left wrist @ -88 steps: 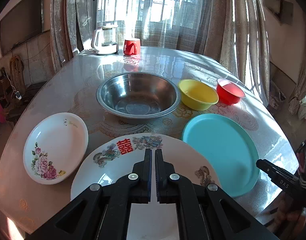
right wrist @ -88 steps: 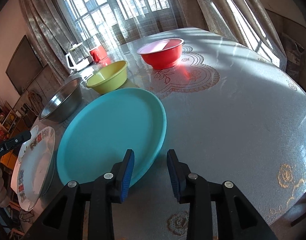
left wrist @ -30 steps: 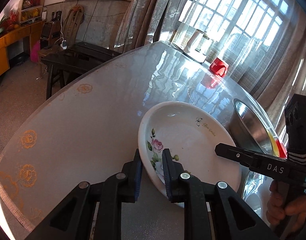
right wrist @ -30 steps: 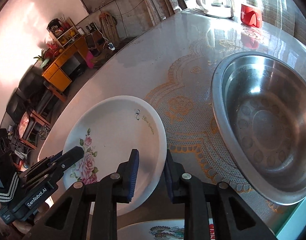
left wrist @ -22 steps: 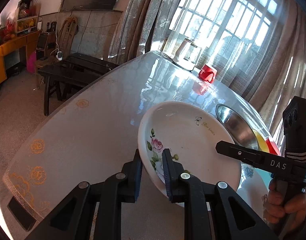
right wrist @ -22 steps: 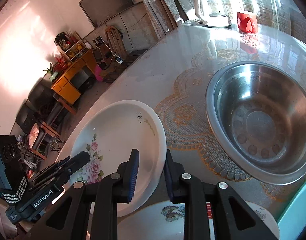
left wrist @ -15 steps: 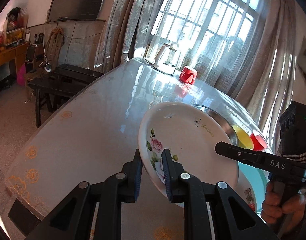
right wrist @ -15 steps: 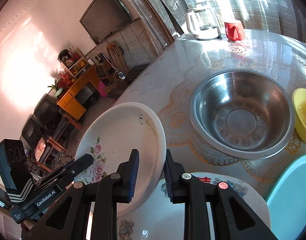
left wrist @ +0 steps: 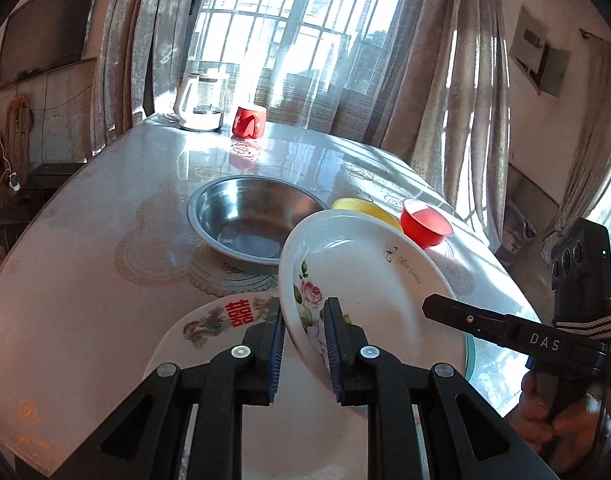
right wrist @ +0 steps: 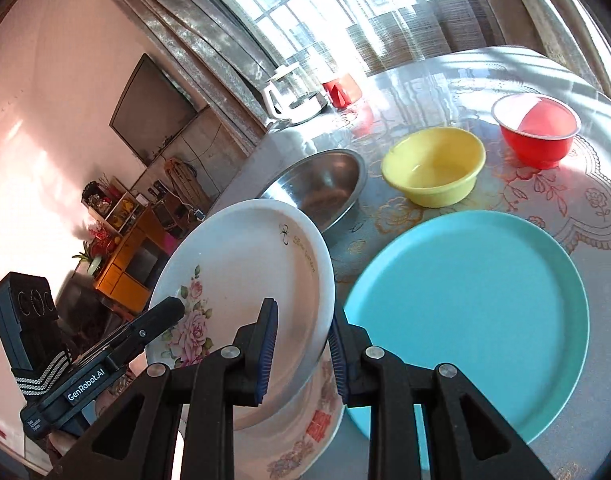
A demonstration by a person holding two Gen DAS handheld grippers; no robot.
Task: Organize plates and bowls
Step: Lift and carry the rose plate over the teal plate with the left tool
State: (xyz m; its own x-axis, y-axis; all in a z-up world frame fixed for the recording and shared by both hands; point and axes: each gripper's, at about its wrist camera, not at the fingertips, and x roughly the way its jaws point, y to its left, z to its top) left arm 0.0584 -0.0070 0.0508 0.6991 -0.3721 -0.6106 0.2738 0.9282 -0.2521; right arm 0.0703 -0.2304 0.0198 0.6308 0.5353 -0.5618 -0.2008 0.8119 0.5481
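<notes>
The rose plate point(left wrist: 357, 276) is off the tabletop point(left wrist: 77, 280), tilted and held from two sides. The left tool point(left wrist: 303, 336) is clamped on its near rim, one pad on each face, and the right tool point(right wrist: 301, 344) grips the opposite rim the same way, jaws closed on the porcelain. Directly below it lies the large white plate with the red character point(left wrist: 209, 324), flat on the tabletop; how close the two plates are is hard to judge from either wrist view. Just beside that plate to the right sits the teal plate point(right wrist: 477, 300), also flat. Farther back stand the steel bowl point(left wrist: 245, 220), the yellow bowl point(right wrist: 435, 164) and the red bowl point(right wrist: 537, 136), in a row and apart from one another. A kettle point(left wrist: 199, 100) and a red mug point(left wrist: 248, 120) stand at the far edge by the window.
</notes>
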